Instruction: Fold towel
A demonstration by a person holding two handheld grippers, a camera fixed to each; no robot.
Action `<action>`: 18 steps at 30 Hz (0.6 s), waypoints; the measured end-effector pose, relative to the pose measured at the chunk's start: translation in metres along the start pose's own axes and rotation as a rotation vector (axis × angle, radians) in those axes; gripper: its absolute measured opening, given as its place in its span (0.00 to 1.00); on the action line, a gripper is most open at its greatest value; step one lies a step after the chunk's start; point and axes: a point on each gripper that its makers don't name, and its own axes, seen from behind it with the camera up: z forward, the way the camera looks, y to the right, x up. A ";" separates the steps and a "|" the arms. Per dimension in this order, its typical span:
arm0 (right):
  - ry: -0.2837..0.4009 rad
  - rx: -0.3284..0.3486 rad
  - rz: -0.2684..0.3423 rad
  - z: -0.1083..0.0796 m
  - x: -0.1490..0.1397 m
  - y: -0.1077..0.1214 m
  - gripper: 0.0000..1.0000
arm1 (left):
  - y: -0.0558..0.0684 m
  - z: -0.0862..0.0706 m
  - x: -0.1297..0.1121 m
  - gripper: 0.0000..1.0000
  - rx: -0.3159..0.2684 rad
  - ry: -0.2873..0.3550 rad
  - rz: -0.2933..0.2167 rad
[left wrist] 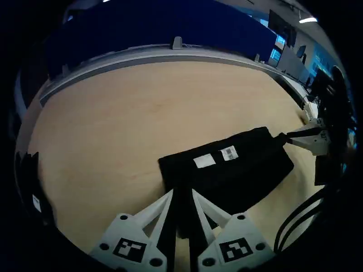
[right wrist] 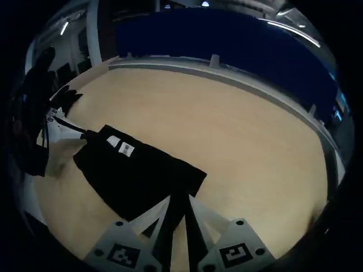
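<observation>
The black towel (left wrist: pixel 236 172) lies on the wooden table (left wrist: pixel 113 127) as a narrow band, seemingly folded already, and the left gripper (left wrist: pixel 182 194) and right gripper (right wrist: pixel 179 199) each pinch one end, so probably another fold remains.

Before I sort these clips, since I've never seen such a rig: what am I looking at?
There is no robot: a person holds two two-fingered claws, with a fisheye camera riding on each. One picture looks along the left claw, the other along the right claw; each shows at the bottom of its own picture. A folded black towel with two white labels lies on a pale wooden table. Each claw pinches one end of it.
</observation>
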 end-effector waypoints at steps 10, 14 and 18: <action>-0.006 -0.036 0.056 0.017 -0.005 0.007 0.25 | -0.011 0.013 0.008 0.38 0.015 0.040 0.020; -0.005 -0.066 0.049 0.019 -0.005 0.013 0.42 | -0.017 0.012 0.011 0.59 0.038 0.049 0.040; 0.007 -0.099 0.036 0.019 0.000 0.021 0.57 | -0.020 0.009 0.015 0.74 0.049 0.057 0.060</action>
